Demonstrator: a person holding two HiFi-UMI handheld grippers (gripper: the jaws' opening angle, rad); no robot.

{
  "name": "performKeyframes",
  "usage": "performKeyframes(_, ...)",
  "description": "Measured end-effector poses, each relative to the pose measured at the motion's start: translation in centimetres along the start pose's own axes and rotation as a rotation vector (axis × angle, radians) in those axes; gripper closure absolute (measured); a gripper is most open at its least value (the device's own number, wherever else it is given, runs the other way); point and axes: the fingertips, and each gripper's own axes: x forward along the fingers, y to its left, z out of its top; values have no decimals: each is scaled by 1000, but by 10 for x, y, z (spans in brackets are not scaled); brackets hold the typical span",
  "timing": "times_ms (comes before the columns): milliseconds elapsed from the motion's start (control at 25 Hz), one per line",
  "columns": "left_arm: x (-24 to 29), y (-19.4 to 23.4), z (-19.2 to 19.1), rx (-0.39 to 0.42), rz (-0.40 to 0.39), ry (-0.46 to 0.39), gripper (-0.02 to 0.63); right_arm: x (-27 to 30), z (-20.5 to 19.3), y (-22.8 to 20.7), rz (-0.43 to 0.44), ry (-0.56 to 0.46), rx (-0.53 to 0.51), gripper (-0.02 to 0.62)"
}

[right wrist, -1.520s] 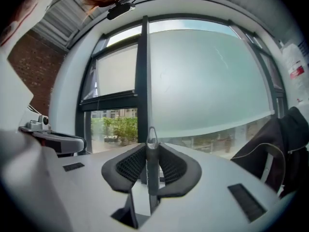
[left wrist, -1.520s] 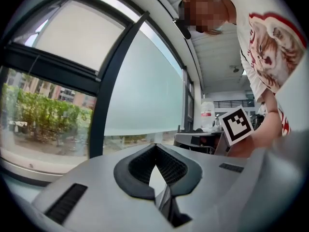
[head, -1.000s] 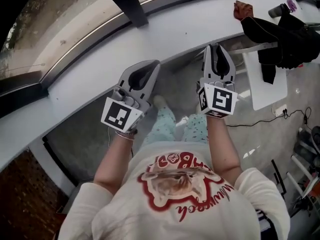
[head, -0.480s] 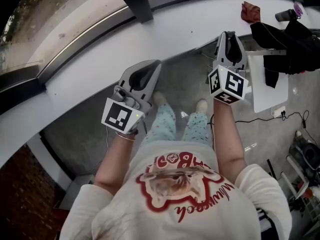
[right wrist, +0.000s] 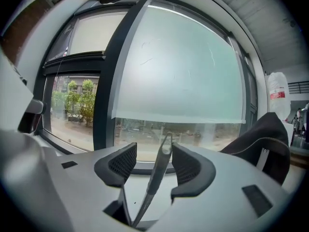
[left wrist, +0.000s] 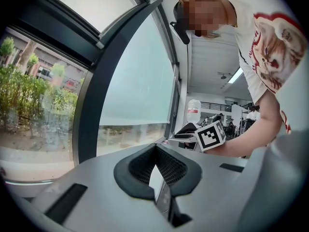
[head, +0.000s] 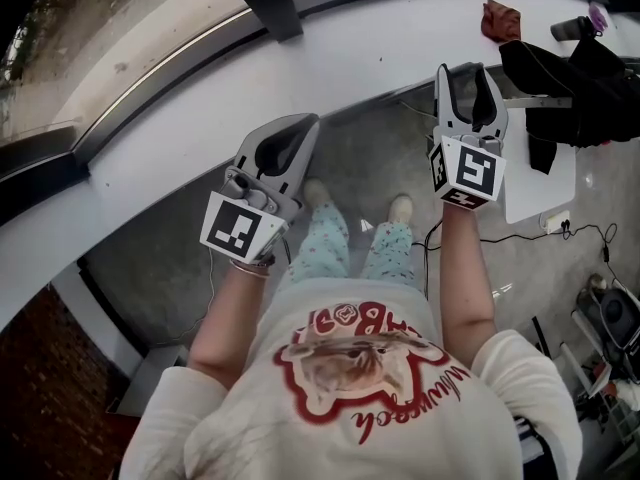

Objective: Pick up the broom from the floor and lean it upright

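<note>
By the window [right wrist: 178,66], the jaws of the right gripper [right wrist: 154,164] have just been opened around the broom handle [right wrist: 163,153]. The left gripper [left wrist: 155,164] is closed, empty.

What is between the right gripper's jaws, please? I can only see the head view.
Observer: A slanted broom handle. The right gripper has just been opening its jaws, and the pads stand apart around it.
Operator: Thank you. Is the left gripper holding anything?
Observer: No. The left gripper has its jaws together, with nothing between them.
Operator: What does the right gripper face?
Observer: A window, frosted down to a clear strip at the bottom.
</note>
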Motion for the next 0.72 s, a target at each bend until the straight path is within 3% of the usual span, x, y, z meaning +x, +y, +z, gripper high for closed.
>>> performKeyframes(360,15,-23,4,7,-34,7,589,-13,50,-18,9,-141,-126,360)
performKeyframes(720,26,-45,12,31,-29,10,589,-44,51,1,121,-158,-68,362)
